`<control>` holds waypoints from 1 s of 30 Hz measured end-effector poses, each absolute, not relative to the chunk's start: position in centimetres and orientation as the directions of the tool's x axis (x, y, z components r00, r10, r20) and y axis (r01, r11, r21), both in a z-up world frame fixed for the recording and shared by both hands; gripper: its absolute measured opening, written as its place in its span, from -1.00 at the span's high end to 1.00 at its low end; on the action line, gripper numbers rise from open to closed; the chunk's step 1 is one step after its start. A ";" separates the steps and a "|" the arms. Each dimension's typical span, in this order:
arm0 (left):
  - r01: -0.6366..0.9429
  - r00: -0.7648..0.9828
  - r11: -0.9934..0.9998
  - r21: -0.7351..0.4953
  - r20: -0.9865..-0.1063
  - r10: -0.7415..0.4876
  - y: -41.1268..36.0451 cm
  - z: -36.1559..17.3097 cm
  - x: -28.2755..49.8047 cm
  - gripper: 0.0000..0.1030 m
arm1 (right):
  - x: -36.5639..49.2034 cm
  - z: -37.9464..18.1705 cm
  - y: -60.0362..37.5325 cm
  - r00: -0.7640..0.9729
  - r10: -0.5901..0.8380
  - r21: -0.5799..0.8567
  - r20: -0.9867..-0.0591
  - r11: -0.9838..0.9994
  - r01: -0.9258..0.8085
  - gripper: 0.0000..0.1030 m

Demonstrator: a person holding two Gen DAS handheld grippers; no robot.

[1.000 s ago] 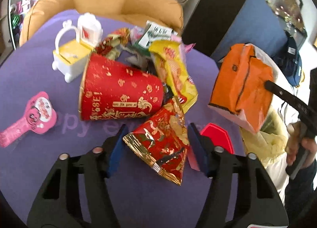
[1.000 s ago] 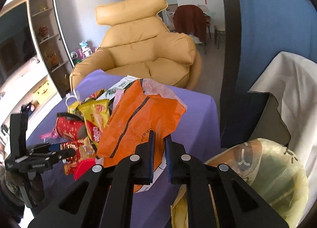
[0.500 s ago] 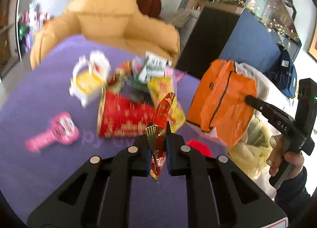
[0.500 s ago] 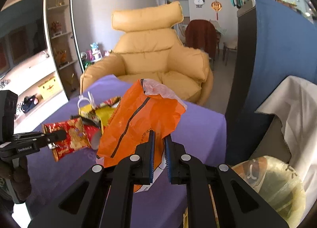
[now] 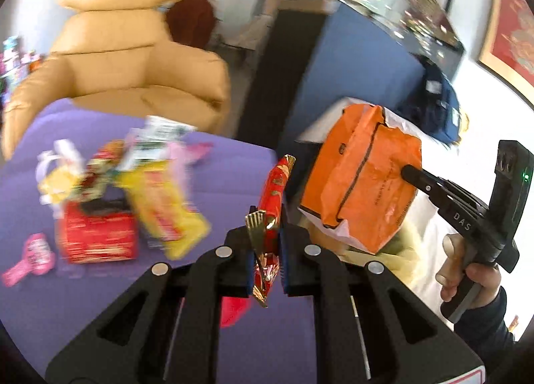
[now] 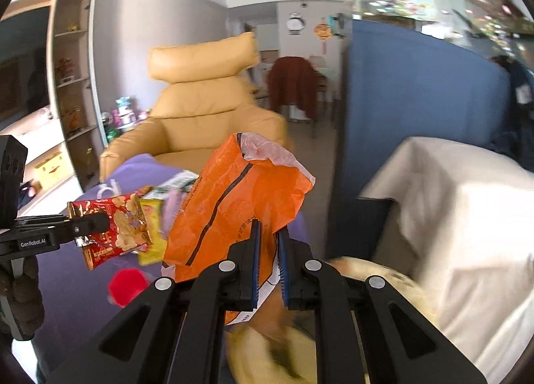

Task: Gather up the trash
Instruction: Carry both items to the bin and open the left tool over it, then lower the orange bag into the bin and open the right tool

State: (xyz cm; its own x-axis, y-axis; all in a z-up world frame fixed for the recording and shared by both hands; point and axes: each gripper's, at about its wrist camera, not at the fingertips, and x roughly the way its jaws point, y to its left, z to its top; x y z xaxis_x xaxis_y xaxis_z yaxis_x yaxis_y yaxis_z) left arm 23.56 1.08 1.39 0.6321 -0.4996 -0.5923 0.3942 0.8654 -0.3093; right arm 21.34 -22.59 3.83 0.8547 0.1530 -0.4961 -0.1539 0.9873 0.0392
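The left hand-held gripper (image 5: 266, 252) pinches a red-and-gold foil snack wrapper (image 5: 271, 217), lifted above the purple counter (image 5: 230, 163). The right hand-held gripper (image 6: 267, 262) clamps the orange plastic bag (image 6: 233, 214) alongside. Next, I judge: drop the wrapper into the bag's mouth.

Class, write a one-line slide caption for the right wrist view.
Right gripper pinches an orange bag above the purple table, while the left gripper holds a red snack wrapper.
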 end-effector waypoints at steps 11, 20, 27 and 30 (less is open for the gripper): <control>0.554 0.347 0.708 -0.438 -0.652 -0.674 -13.9 -3.6 26.1 0.80 | 18.3 1.2 -34.5 0.835 -0.075 -0.002 -0.545 0.996 0.087 0.78; 0.558 0.235 0.695 -0.453 -0.717 -0.656 -19.7 -9.1 27.6 0.26 | 18.6 -0.5 -37.5 0.813 -0.142 -0.042 -0.565 0.989 0.144 0.78; 0.495 0.345 0.781 -0.381 -0.739 -0.579 -16.0 -7.9 27.8 0.23 | 19.9 -1.4 -34.8 0.810 -0.142 -0.115 -0.569 0.989 0.093 0.78; 0.487 0.391 0.801 -0.348 -0.733 -0.556 -14.1 -6.8 27.3 0.23 | 20.7 -2.6 -32.9 0.785 -0.116 -0.134 -0.608 0.990 0.042 0.78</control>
State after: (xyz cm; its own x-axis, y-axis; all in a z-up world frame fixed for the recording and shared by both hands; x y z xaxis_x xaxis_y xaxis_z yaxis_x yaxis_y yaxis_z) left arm 27.28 -14.08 -6.84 0.3910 -0.5564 -0.7332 0.4870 0.8010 -0.3482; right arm 20.70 -32.91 -2.60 0.7851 -0.1161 -0.6084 0.0424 0.9900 -0.1342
